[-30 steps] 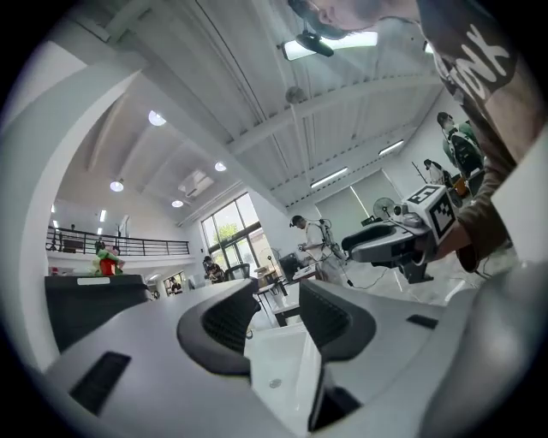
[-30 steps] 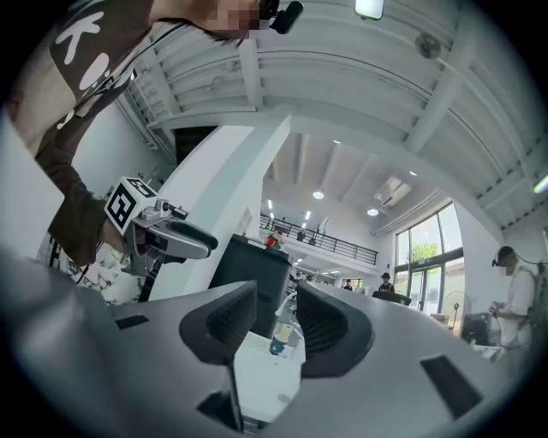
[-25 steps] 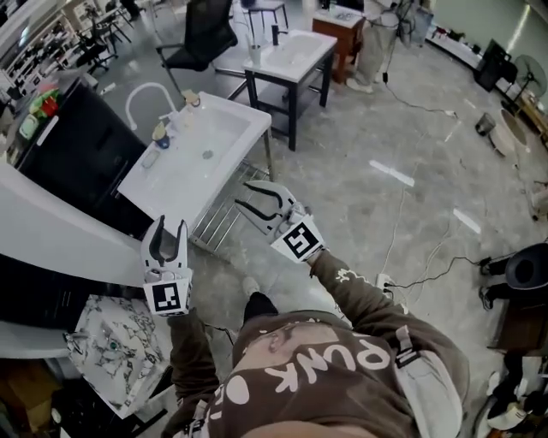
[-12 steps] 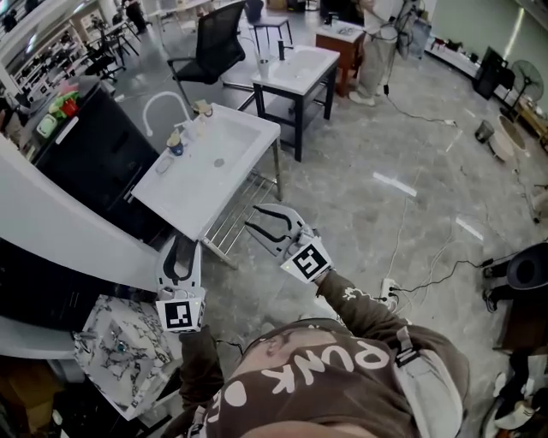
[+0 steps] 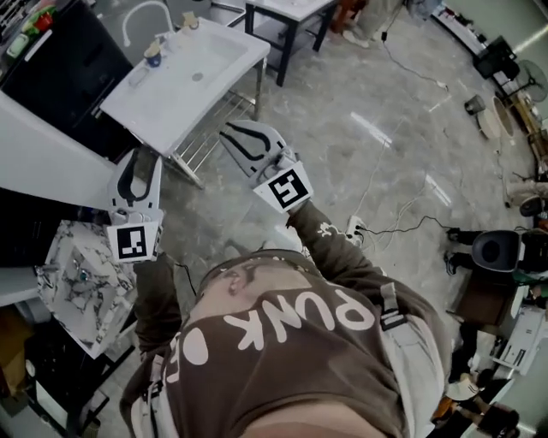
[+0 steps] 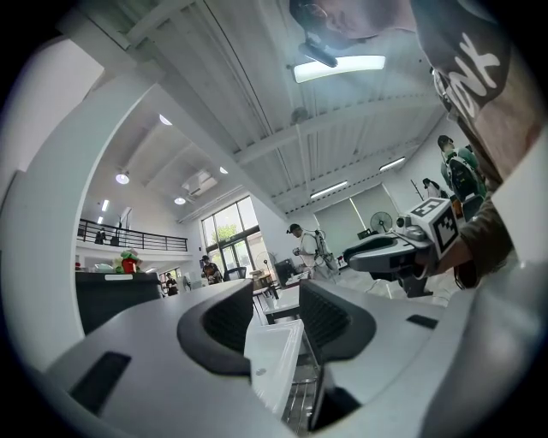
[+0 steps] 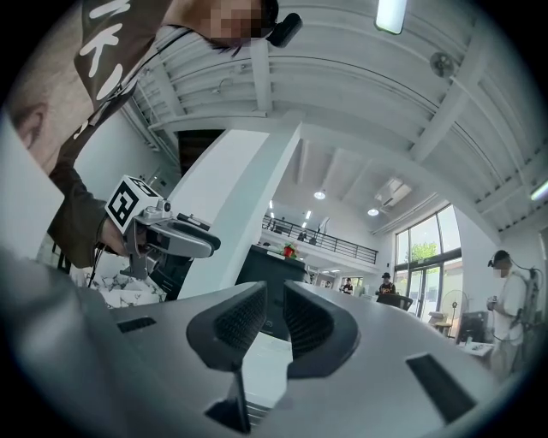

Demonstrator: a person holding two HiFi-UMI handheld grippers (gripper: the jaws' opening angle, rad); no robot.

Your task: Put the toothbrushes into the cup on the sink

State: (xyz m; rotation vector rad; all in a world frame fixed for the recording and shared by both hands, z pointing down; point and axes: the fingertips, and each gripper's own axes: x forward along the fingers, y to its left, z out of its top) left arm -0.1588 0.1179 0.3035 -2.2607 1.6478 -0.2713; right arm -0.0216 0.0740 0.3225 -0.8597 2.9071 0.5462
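1. Head view puts the white sink [image 5: 224, 53] at upper left, well ahead of both grippers. The cup [image 5: 152, 56] stands on its far rim beside the faucet [image 5: 141, 12].
2. The toothbrushes are too small to pick out for certain, so I cannot tell where they lie. Neither gripper carries one.
3. The left gripper [image 5: 139, 161] is near the sink's near corner. In the left gripper view its jaws stand apart, with only the distant sink showing through the gap.
4. The right gripper [image 5: 233, 137] hangs over the floor just short of the sink. Its jaws have just been closing. In the right gripper view a narrow slit remains between them, and nothing is in it.
5. Judged from this, the task is barely begun: the approach is under way, and every pick and drop into the cup is yet to do.
6. Compared with a second ago, both grippers are nearer the sink, the right jaws are much narrower, and the head camera is tipped further down, showing more of the person's brown top [image 5: 291, 342].
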